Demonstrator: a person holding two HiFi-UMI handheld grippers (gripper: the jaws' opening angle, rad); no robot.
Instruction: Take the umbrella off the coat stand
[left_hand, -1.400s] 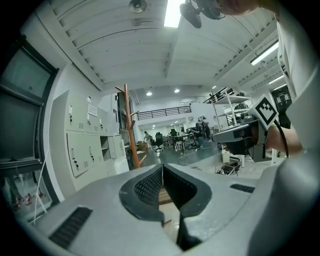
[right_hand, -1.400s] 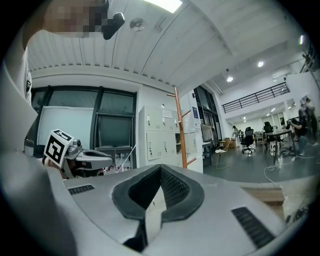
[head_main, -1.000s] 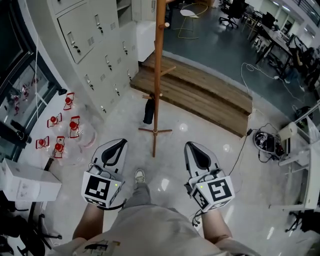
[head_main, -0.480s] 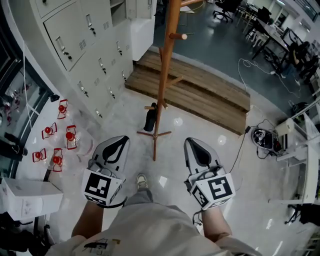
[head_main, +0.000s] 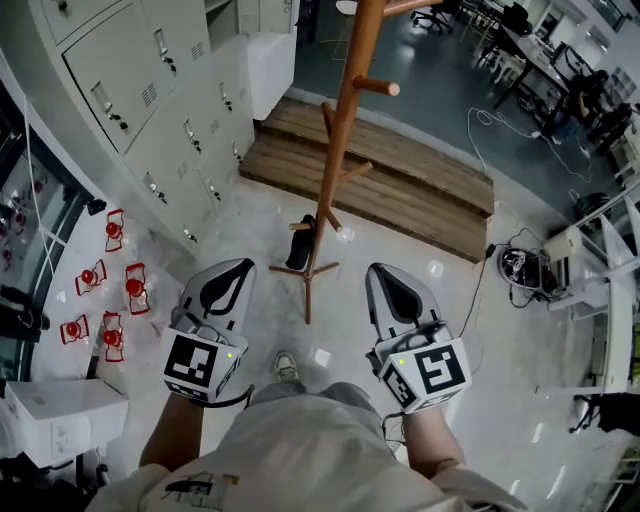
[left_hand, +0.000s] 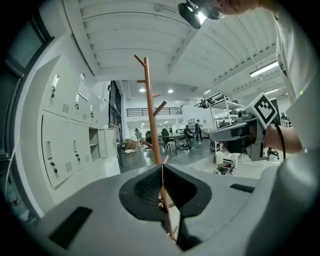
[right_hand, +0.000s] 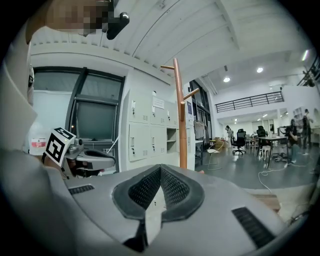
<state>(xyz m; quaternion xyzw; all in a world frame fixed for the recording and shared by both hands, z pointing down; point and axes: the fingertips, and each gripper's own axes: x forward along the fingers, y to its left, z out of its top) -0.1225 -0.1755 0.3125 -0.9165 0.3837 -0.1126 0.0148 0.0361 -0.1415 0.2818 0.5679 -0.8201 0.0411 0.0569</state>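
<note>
Both my left gripper (head_main: 238, 266) and right gripper (head_main: 380, 270) have fingers pressed together, holding nothing; the umbrella (head_main: 299, 243) hangs ahead between them on the coat stand (head_main: 343, 140).

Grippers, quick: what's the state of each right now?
Left gripper: shut, holding nothing.
Right gripper: shut, holding nothing.

Left claw (head_main: 238, 270) and right claw (head_main: 388, 272) are both smooth grey shells with black mesh-textured pads (right_hand: 174, 188). Each carries a white cube (head_main: 195, 365) of black square markers with a tiny green light (head_main: 402, 363). The person's in a pale beige short-sleeve shirt (head_main: 300, 455) and a light sneaker (head_main: 285, 367).
</note>
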